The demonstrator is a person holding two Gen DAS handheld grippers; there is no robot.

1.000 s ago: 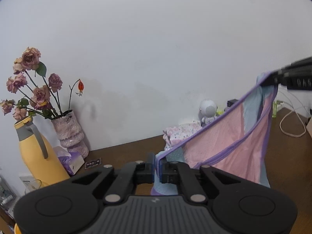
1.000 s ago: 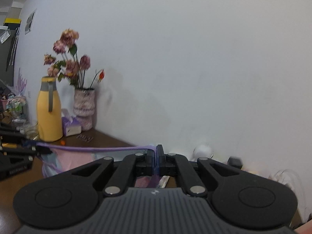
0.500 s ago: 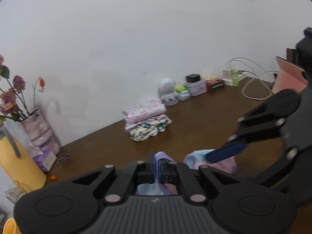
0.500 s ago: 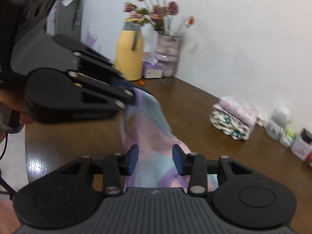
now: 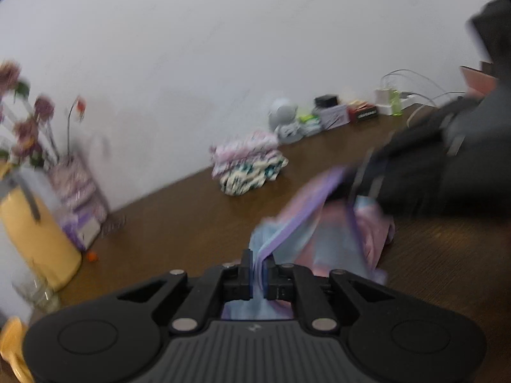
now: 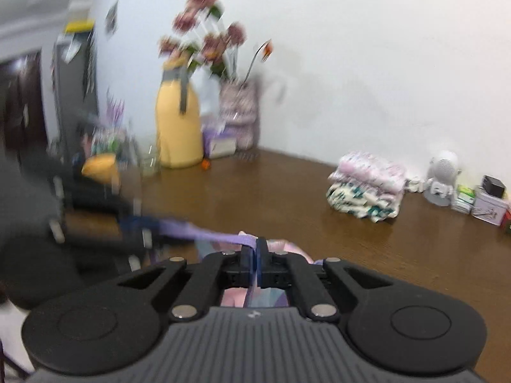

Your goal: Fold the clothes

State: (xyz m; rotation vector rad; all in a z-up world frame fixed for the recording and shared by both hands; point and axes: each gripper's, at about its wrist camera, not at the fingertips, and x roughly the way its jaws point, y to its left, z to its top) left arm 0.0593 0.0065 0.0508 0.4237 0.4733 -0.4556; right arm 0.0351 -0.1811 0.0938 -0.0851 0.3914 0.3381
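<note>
Left gripper (image 5: 258,269) clamped on garment (image 5: 322,239) purple hem; right gripper (image 6: 255,263) pinched on same hem. Garment hangs between them, low over table (image 6: 351,239). Advice: hold hem taut, level both grips, lower flat, avoid bunching. Views blurred.

Mostly matt stuff on a shiny wood bench

The bench (image 6: 287,198) is dark brown wood, grain showing, with a soft sheen. The left tool (image 5: 258,271) and right tool (image 6: 255,265) are matt black plastic with ribbed grey tops and small silvery metal pins. The garment (image 5: 332,236) is thin soft cloth, pink and pale blue, purple-trimmed. Behind it, the folded stack (image 6: 367,185) is printed cloth. By the wall, the yellow jug (image 6: 177,127) looks like smooth plastic; the vase (image 6: 239,115) beside it looks knobbly.
</note>
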